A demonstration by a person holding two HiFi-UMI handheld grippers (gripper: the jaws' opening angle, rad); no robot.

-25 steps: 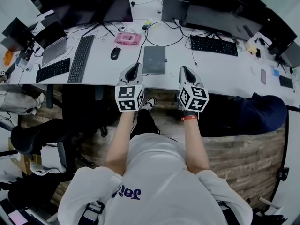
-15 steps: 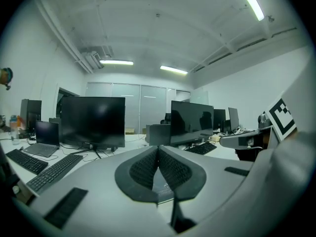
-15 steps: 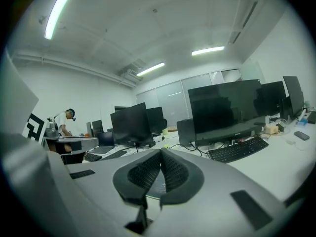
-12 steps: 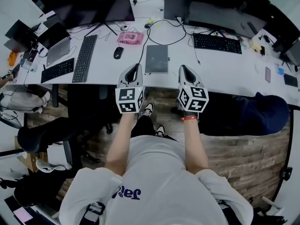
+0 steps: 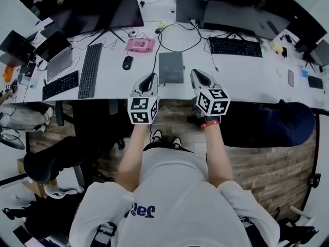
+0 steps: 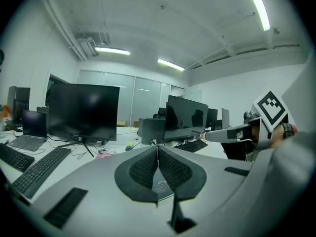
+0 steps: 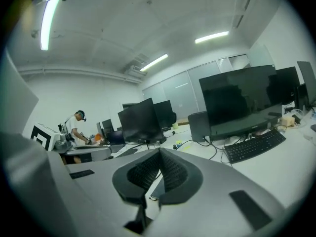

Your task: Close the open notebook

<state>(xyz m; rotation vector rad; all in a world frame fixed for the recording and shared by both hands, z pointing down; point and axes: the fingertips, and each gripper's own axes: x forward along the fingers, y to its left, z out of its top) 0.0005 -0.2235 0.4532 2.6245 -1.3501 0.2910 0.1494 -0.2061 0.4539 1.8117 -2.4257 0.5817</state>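
A grey notebook [image 5: 171, 67] lies flat on the white desk [image 5: 113, 81], and from above its cover looks shut. My left gripper [image 5: 149, 79] hovers at the desk's front edge, just left of the notebook's near corner. Its jaws are shut and hold nothing [image 6: 157, 150]. My right gripper [image 5: 197, 75] sits just right of the notebook's near edge, angled slightly toward it, also shut and empty [image 7: 159, 155]. Neither gripper touches the notebook. In the left gripper view the right gripper [image 6: 232, 132] shows at the right.
A black mouse [image 5: 127, 62] and a pink object [image 5: 141, 45] lie left of the notebook. Keyboards [image 5: 90, 69] [image 5: 229, 47], monitors [image 5: 97, 6], cables and a laptop [image 5: 56, 55] crowd the desk. A black chair [image 5: 56, 158] stands at the left. A person [image 7: 76, 127] works in the distance.
Both grippers have moved forward to the desk's front edge, and the right one has swung a little toward the notebook. Their jaws have stayed shut. The notebook has not moved.
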